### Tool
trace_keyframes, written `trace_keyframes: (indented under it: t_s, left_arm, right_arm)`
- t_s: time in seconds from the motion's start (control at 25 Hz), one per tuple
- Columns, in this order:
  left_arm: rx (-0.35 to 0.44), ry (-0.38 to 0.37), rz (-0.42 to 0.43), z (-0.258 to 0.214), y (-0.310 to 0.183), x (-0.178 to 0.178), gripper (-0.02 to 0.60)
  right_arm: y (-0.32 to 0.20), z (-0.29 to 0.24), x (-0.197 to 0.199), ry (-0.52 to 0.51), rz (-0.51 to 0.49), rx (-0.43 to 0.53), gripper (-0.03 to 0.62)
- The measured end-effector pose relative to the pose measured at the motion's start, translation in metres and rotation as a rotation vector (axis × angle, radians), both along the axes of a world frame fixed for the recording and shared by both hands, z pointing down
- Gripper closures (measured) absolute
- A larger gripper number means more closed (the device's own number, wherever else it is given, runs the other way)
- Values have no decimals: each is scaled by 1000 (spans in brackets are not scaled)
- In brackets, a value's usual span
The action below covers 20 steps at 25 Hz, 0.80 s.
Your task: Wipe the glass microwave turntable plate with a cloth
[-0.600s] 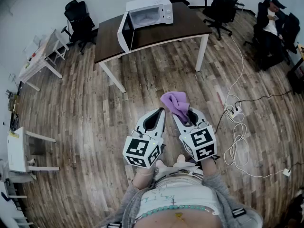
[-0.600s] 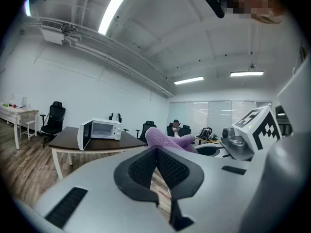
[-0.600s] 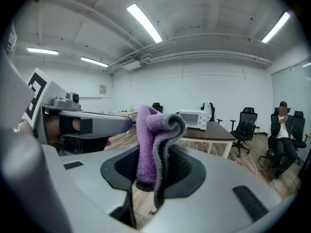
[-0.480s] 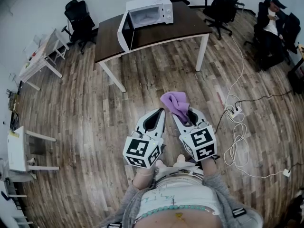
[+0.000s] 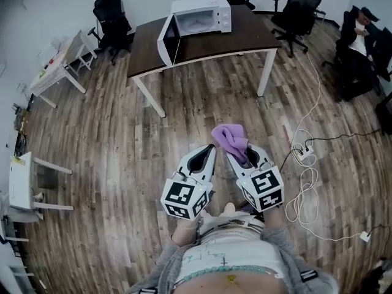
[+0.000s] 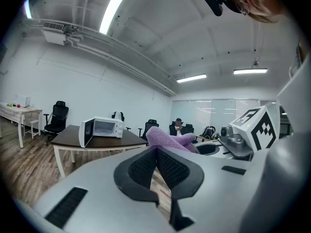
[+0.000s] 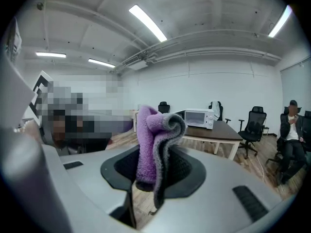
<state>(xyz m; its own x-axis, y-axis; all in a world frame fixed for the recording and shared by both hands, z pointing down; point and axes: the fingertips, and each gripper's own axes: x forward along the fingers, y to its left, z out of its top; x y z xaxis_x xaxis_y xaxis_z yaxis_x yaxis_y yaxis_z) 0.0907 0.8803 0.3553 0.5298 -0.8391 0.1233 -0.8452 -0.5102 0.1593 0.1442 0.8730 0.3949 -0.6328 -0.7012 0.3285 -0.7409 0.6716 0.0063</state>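
**Cloth**: one. Purple fleece with a grey backing, folded into a thick wad. It is clamped between the jaws of the right gripper and stands up past their tips.

**Left gripper**: jaws pressed together with nothing between them. The cloth is just beside its tip.

**Grippers:** two, side by side.

**Microwave**: one, white, door swung open. It sits on a dark table, well ahead of both grippers.

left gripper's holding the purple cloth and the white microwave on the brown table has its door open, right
No: the purple cloth is clamped in the right gripper, as the right gripper view shows; the left gripper is shut and empty. The white microwave on the brown table does have its door open.
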Motion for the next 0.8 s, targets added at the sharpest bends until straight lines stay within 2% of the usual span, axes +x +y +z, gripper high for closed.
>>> trace_keyframes:
  t_s: [0.44,0.8]
  left_arm:
    - [-38,15,-72,15,4,6,571]
    - [-59,32,-71,24,-29,-15,571]
  right_arm:
    - [1,12,4,-36,-70,-18,474]
    - [-29,18,-8,-17,-31,-31,474]
